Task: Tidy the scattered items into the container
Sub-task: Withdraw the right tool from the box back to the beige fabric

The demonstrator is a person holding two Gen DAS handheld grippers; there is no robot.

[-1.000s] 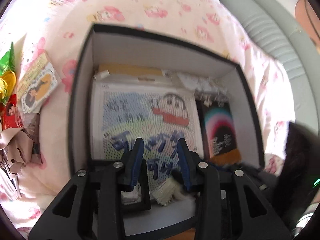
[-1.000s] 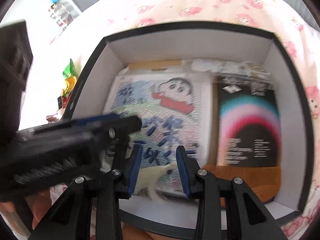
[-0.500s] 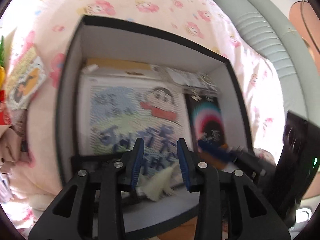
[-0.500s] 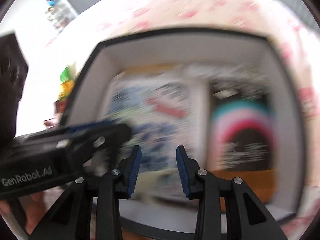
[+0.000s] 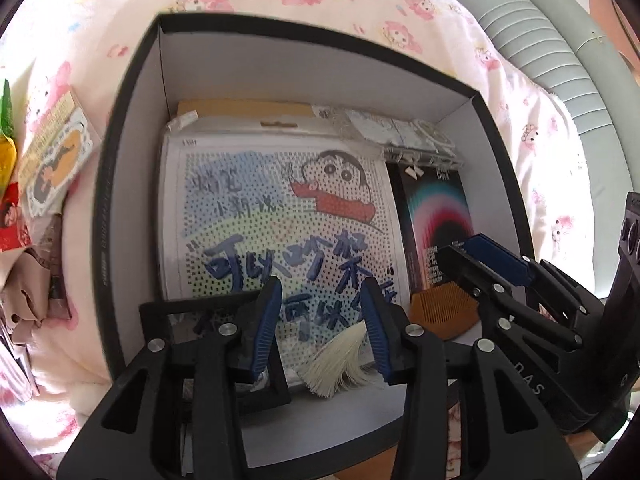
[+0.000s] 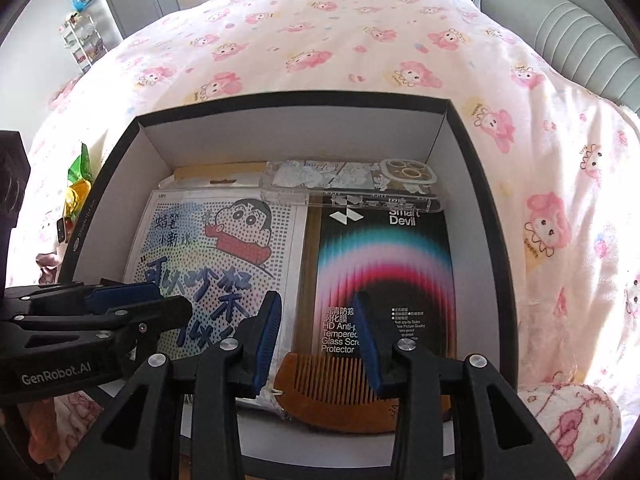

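Both my jaws hang over the black box (image 6: 496, 216) with white inner walls, which sits on a bed under a pink cartoon-print quilt (image 6: 320, 40). My left jaws (image 5: 322, 330) are opening, roughly half spread, with nothing pressed between the blue pads; just below them, on the near floor of the box, lies a cream bristle tuft (image 5: 340, 368), and a black frame-like piece (image 5: 168, 316) stands at the near left corner. My right jaws (image 6: 316, 340) are opening too, about half apart and empty, above a wooden comb (image 6: 320, 392) that lies flat at the box's near edge.

Inside the box, a cartoon-boy packet (image 6: 212, 264) fills the left half. Beside it, touching, lies a black screen-protector box (image 6: 380, 260), the comb overlapping its lower end. A clear phone case (image 6: 352, 188) lies across the far side, over the protector box's top.

Outside, by the box's left wall, items are scattered on the quilt: a cartoon sticker card (image 5: 52, 164), green and yellow snack packets (image 5: 6, 128), and a red packet (image 5: 10, 220). A grey padded headboard (image 6: 568, 40) runs along the right.
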